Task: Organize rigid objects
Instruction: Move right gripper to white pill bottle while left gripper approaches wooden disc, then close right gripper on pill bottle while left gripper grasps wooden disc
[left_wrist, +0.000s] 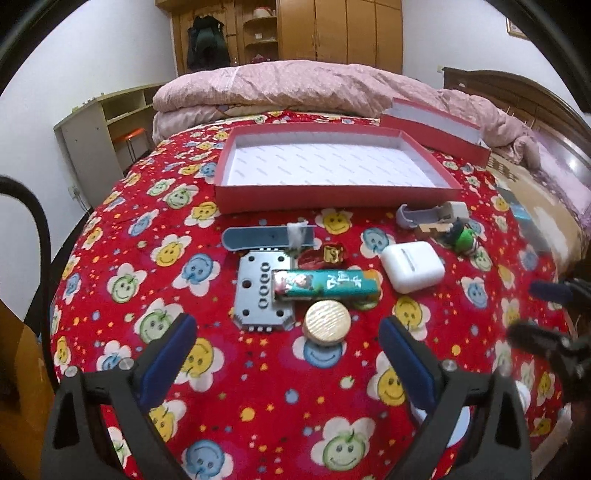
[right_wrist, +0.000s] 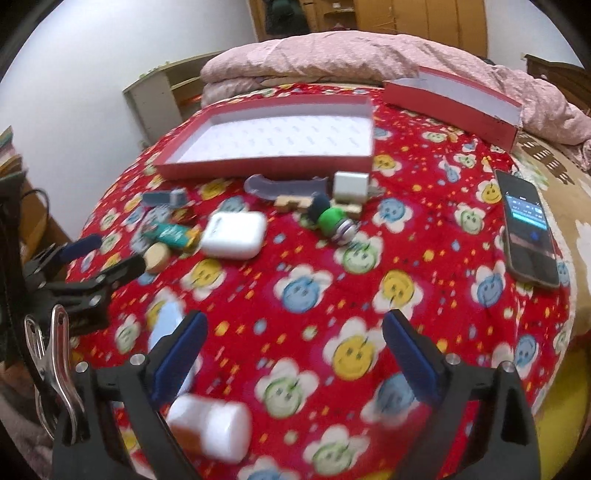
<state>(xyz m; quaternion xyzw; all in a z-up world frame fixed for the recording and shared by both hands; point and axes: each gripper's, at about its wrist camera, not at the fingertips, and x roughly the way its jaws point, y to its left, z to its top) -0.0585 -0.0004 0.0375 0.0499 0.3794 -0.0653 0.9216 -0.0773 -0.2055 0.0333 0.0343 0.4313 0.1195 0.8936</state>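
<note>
A bed (left_wrist: 110, 295) under a red smiley-flower cover, pink quilt (left_wrist: 295, 85) and wooden wardrobe (left_wrist: 340, 29) behind. The red box (left_wrist: 332, 199), white inside, sits past a clutter including a white case (left_wrist: 412, 267). Both left gripper (left_wrist: 288, 336) and right gripper (right_wrist: 295, 332) have jaws wide, holding nothing.

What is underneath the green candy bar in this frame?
The green candy bar lies across the grey perforated plate on its left end; a green-gold wrapper peeks out under its right end. What else it covers is hidden.
</note>
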